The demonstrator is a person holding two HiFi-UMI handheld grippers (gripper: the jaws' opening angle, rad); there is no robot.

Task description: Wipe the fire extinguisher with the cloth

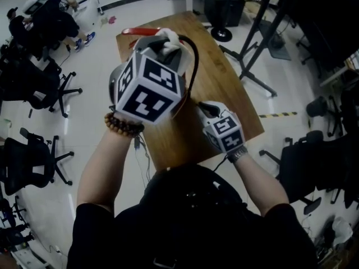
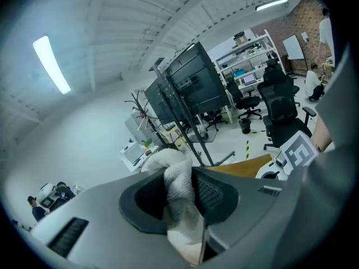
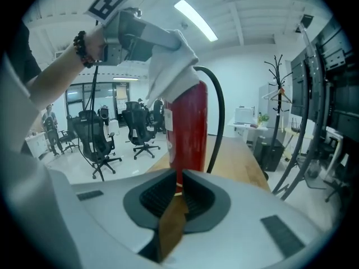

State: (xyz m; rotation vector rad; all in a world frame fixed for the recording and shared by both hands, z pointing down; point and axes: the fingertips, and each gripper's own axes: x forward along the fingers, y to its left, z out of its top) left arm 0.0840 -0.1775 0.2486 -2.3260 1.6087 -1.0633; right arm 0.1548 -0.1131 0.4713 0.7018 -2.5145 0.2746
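In the head view, my left gripper is raised over the table. The white cloth bunches at its fingertips, and a strip of the red fire extinguisher shows just beyond them. The right gripper sits lower, beside the black hose. The left gripper view shows its fingers clamped on the cloth, which bulges out past the tips. In the right gripper view, those fingers are drawn almost together on nothing. The fire extinguisher stands upright just ahead of them, though I cannot tell whether they touch it. High above those tips, the cloth rests on the extinguisher's top. I judge the wiping is under way at the head, with the body below probably left to do.
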